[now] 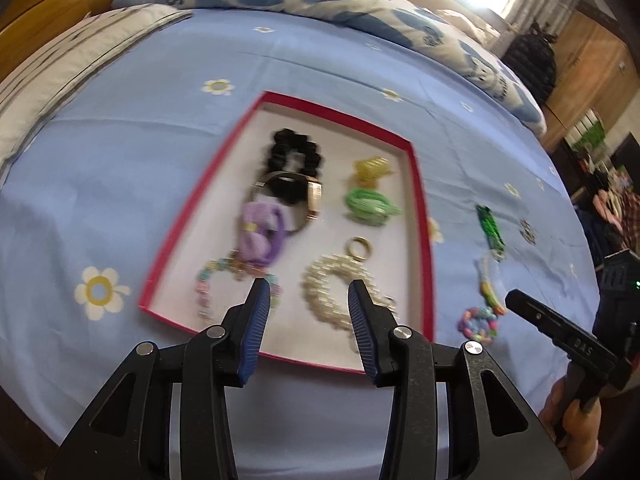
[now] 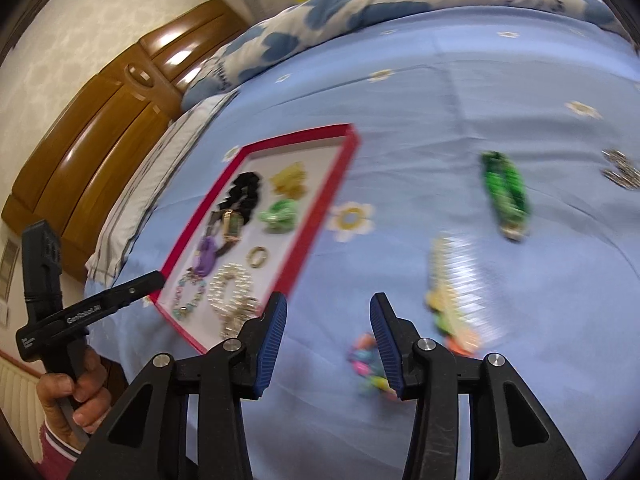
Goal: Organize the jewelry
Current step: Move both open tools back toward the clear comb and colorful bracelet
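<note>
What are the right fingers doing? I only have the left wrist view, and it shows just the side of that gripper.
Observer: The right gripper is open, with nothing held between its fingers.
Operator: How does the multicoloured bead bracelet sit relative to it?
Observer: The bead bracelet lies on the blue sheet in the gap, hard against the right-hand finger, which hides part of it.
Operator: And the green piece?
Observer: The green piece lies farther ahead and to the right of both fingers, well outside the gap.
</note>
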A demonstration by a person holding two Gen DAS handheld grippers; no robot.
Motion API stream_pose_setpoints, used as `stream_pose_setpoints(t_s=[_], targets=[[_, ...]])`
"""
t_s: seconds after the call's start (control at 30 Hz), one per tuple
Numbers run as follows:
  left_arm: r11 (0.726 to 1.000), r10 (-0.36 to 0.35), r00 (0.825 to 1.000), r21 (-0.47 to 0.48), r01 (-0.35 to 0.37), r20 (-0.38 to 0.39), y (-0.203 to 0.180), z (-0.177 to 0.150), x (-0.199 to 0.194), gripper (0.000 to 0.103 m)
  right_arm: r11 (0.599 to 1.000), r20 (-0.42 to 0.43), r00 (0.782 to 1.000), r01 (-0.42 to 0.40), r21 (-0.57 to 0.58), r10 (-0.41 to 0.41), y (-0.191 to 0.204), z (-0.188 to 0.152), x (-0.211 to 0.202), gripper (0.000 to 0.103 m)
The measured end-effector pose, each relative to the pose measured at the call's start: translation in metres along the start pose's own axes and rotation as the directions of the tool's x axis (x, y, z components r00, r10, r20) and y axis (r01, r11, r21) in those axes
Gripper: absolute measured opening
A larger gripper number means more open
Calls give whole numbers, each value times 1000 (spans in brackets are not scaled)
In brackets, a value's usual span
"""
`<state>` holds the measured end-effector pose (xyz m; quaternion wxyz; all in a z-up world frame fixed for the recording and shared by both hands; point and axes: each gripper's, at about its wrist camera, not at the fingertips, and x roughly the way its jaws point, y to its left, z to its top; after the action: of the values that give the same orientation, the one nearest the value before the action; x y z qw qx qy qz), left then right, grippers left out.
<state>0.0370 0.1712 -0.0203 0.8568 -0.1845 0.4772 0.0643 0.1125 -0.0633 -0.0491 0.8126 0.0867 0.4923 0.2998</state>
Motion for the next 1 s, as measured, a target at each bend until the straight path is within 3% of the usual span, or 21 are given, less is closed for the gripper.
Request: stream_pose_setpoints(t_s=[0.43,0.9,0.97,1.0], targets=[[988,-79,995,130,87,-62,-75,-19,8,44,990,51,997,54,134,-62,-66,-17,-39,48],[958,-112,979,243,152,-170,-135,-44,44,44,983,-2,1000,-1,181,1,-88,-18,-8,47],[954,-109,977,257,155,-183,-141,-43,52,44,982,-4,1000,-9,188,10,-89,-17,-4,40],[952,-107,977,264,155,-187,-144,-43,55,44,982,-4,1000,-9,189,10,-89,-16,-3,29]])
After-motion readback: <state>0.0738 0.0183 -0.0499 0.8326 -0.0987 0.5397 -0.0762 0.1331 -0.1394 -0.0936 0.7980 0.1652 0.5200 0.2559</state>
